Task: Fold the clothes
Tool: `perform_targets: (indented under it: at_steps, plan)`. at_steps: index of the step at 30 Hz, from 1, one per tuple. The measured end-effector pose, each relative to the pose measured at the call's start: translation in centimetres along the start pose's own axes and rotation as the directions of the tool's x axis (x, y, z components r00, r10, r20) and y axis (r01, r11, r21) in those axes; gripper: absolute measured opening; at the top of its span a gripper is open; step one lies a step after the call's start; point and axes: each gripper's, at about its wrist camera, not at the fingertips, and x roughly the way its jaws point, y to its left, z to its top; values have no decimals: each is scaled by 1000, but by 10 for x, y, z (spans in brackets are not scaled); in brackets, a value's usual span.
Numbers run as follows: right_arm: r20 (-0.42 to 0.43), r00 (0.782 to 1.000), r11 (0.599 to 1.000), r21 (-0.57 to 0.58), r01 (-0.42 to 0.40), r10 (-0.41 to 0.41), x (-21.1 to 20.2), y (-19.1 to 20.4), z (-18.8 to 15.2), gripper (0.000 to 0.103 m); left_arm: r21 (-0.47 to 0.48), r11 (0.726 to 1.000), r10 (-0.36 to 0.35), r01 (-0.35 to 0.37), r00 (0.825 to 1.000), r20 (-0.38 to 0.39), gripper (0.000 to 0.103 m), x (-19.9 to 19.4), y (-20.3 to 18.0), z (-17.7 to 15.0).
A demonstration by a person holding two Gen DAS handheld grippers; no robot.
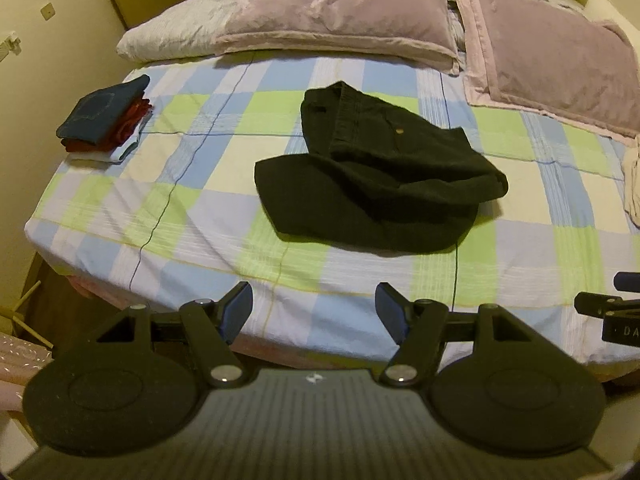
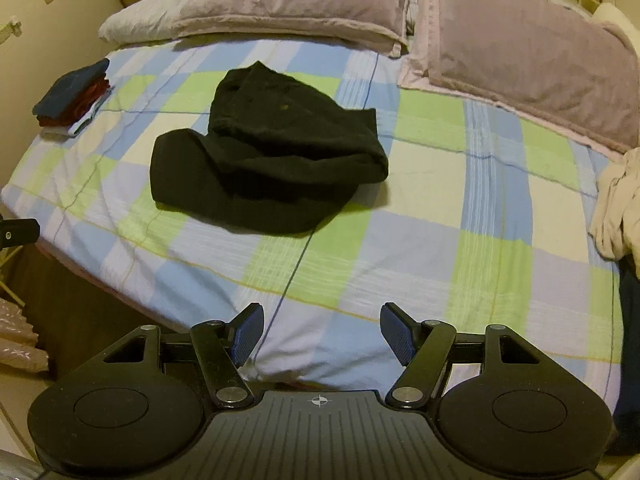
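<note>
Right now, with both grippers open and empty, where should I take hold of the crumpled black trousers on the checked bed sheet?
Probably the waistband of the crumpled black trousers, at the far end near the pillows. It is the one firm, raised edge, while the rest lies in soft overlapping folds. Bring the left gripper and right gripper over the near edge of the bed, one to each waistband corner.

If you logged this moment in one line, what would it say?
task: fold clothes | left gripper: open, empty | right gripper: open, empty | black trousers: partly folded on bed | folded stack: far left
</note>
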Motion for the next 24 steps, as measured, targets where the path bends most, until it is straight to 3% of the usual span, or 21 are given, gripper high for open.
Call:
perform_targets:
  at_steps: [13, 24]
  plan:
    - [26, 1000, 1000, -19, 5, -5, 14, 6, 33, 68, -31, 999, -8, 7, 1000, -20, 65, 29, 29, 20]
    - [75, 990, 993, 18, 121, -122, 60, -1, 84, 68, -40, 997, -72, 70, 995, -65, 65, 108, 105, 88]
